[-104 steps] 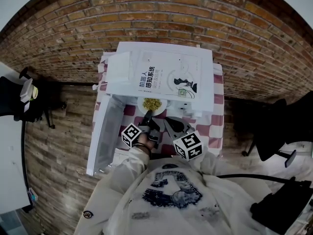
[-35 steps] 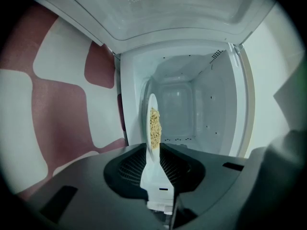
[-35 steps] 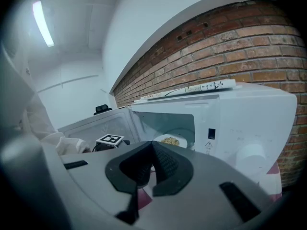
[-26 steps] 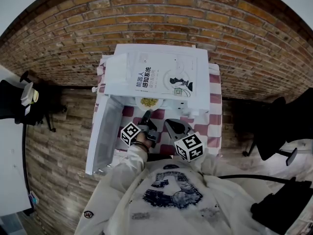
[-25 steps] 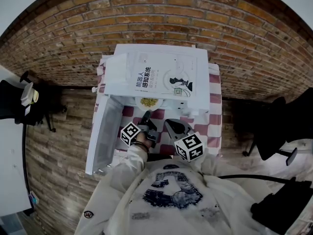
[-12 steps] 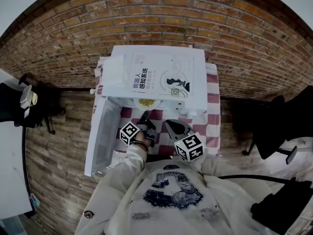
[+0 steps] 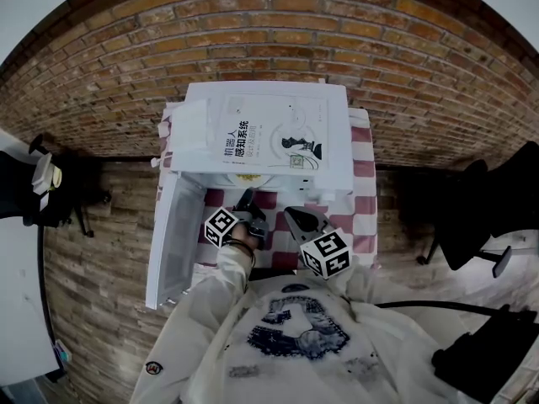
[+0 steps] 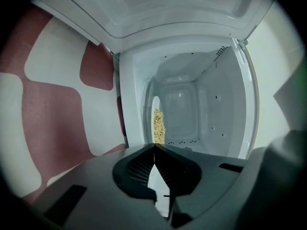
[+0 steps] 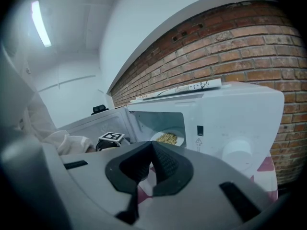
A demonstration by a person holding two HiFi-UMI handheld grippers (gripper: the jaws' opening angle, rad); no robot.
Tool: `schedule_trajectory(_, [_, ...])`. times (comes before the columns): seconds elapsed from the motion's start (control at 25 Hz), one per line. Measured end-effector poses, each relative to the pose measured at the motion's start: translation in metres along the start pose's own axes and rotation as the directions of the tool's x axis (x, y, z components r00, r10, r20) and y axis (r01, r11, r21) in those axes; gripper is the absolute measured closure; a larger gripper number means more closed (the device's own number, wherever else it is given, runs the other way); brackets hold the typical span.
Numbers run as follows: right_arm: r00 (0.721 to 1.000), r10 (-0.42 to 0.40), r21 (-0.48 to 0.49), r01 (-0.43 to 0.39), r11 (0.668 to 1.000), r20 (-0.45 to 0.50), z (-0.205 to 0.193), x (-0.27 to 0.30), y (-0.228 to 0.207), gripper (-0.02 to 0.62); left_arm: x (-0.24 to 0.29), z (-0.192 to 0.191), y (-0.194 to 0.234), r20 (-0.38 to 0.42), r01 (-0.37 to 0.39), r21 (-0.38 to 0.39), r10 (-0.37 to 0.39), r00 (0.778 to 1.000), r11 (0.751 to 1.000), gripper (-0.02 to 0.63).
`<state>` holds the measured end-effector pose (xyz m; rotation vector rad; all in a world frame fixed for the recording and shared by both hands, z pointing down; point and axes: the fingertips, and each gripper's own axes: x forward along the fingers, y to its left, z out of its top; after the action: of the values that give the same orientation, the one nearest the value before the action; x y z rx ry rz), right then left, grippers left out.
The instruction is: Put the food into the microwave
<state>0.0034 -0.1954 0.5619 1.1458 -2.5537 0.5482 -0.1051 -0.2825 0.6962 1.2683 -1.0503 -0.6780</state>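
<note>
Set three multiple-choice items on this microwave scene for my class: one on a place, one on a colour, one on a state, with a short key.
1. Where is the plate of food? A on a stove; B inside the microwave; C on top of it.
2. What colours is the tablecloth? A blue and yellow; B green; C red and white.
3. How is the microwave door? A open; B shut; C missing.
Key: B, the right gripper view shows it in the cavity; C, its checks show beside the microwave; A, it stands swung out leftward.
</note>
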Motion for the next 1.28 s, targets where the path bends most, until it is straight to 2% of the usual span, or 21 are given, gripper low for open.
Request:
schedule_trajectory(0.64, [1.000,-0.007,-0.001,0.007,1.000,-0.003,-0.001,0.001,0.004,0.584,0.009,0.007,-0.003,0.000,0.007,0.001,-0.007,1.000,1.000,0.594])
schedule_trajectory(0.88, [1.000,-0.006,0.008,0.006,1.000,-0.002,-0.001,0.000,0.004,0.584,0.006,0.006,-0.009,-0.009,0.031,0.016,-0.031,0.999,0.999,0.594])
schedule_trajectory(1.12, [1.000,0.006,0.014,-0.007,1.000,0.008,0.001,0.000,0.007,0.584,-0.009,0.004,-0.015,-0.018,0.036,0.056,-0.036,0.999,0.998,0.594])
schedule_trajectory(1.28, [1.000,0.010,0.022,-0.011,1.000,0.020,0.003,-0.001,0.007,0.584,-0.020,0.001,-0.031,-0.033,0.060,0.131,-0.057,0.998,0.989,0.595])
